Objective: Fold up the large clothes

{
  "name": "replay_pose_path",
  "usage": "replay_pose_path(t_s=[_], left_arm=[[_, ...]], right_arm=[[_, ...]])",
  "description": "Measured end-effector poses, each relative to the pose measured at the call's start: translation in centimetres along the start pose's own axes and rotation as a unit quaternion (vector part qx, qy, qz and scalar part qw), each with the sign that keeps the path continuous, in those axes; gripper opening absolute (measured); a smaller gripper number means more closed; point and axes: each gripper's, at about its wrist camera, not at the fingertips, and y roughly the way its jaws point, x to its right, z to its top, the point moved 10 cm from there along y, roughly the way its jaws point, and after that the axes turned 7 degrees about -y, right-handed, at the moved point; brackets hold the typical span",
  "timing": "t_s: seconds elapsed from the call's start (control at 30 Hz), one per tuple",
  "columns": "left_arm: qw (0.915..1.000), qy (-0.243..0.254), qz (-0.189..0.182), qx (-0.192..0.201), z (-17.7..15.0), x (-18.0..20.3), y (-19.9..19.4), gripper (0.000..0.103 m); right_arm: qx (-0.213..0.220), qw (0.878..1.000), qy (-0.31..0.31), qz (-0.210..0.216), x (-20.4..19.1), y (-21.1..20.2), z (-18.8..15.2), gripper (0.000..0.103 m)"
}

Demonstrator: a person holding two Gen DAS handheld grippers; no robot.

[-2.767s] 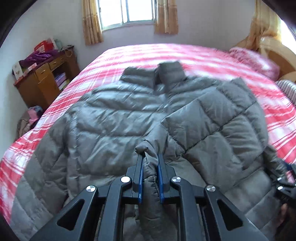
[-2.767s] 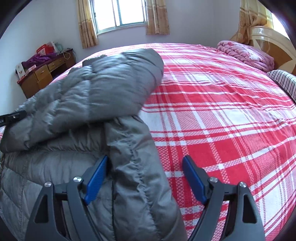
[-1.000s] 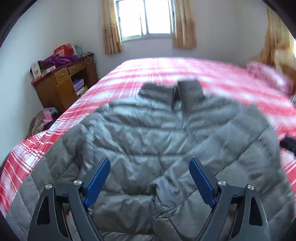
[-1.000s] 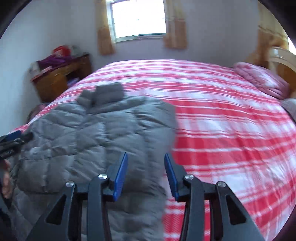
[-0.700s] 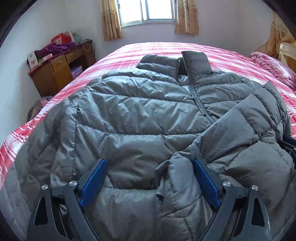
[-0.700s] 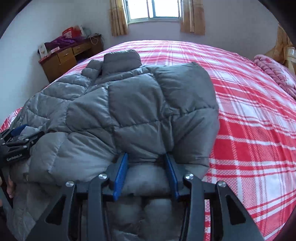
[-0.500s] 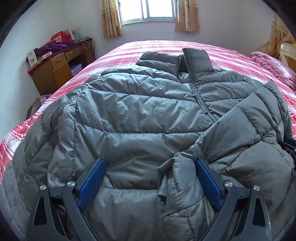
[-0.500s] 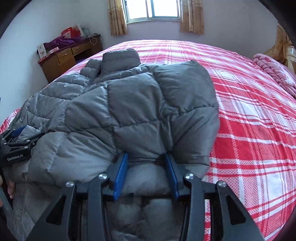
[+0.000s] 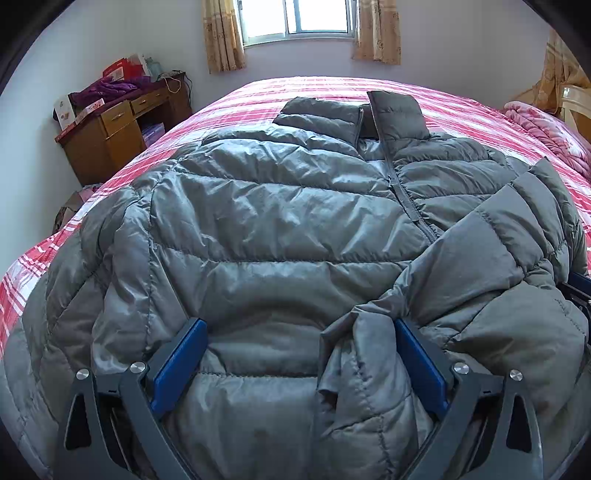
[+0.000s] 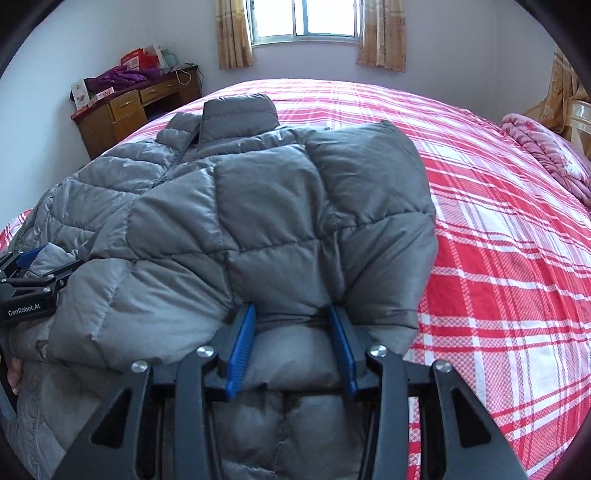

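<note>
Red plaid bed [image 10: 498,258], grey puffer jacket [image 9: 277,221] spread ahead of both grippers.
Left gripper [image 9: 299,354] is opening wide, sleeve cuff [image 9: 362,354] loose between; right gripper [image 10: 291,343] pinches a jacket fold.

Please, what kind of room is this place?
Most likely a bedroom in a home: a large bed with a red plaid sheet, a wooden desk with drawers by the wall, and a curtained window.
</note>
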Motion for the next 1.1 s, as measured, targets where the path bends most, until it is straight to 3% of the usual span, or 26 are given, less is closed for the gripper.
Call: replay_pose_path(t_s=[0.27, 0.37, 0.43, 0.47, 0.63, 0.7, 0.87, 0.93, 1.1], left_arm=[[0.9999, -0.002, 0.000, -0.013, 0.3, -0.5, -0.4, 0.101], [1.0000, -0.003, 0.002, 0.009, 1.4, -2.3, -3.6, 0.101], [0.9991, -0.004, -0.006, 0.042, 2.2, -4.3, -7.0, 0.101], [0.9985, 0.000, -0.005, 0.054, 2.4, -5.3, -8.3, 0.101], [0.9944, 0.010, 0.072, 0.077, 1.3, -14.5, -12.1, 0.101], [0.9905, -0.018, 0.122, 0.061, -0.3, -20.3, -12.4, 0.101], [0.9762, -0.124, 0.174, 0.035, -5.0, -31.7, -14.1, 0.101], [0.9711, -0.166, 0.171, 0.019, -7.0, -34.5, -14.2, 0.101], [0.9674, -0.218, 0.128, -0.016, -10.1, -35.8, -12.6, 0.101]], right_arm=[[-0.002, 1.000, -0.003, -0.003, -0.1, 0.1, 0.0, 0.044], [-0.009, 1.000, -0.011, 0.001, -0.4, -0.3, 0.3, 0.055], [-0.001, 1.000, -0.012, -0.008, -0.4, -1.5, 0.4, 0.079], [0.011, 1.000, -0.008, -0.014, -0.3, -2.4, 0.4, 0.083], [0.035, 0.999, 0.006, -0.007, -1.5, -6.5, -0.3, 0.086], [0.030, 1.000, 0.001, 0.000, -2.6, -7.4, -1.2, 0.086], [0.016, 0.999, -0.048, -0.017, -5.3, -8.3, -4.2, 0.086], [0.018, 0.997, -0.063, -0.029, -5.7, -8.4, -4.8, 0.086], [0.022, 0.997, -0.046, -0.056, -4.8, -8.2, -4.9, 0.086]])
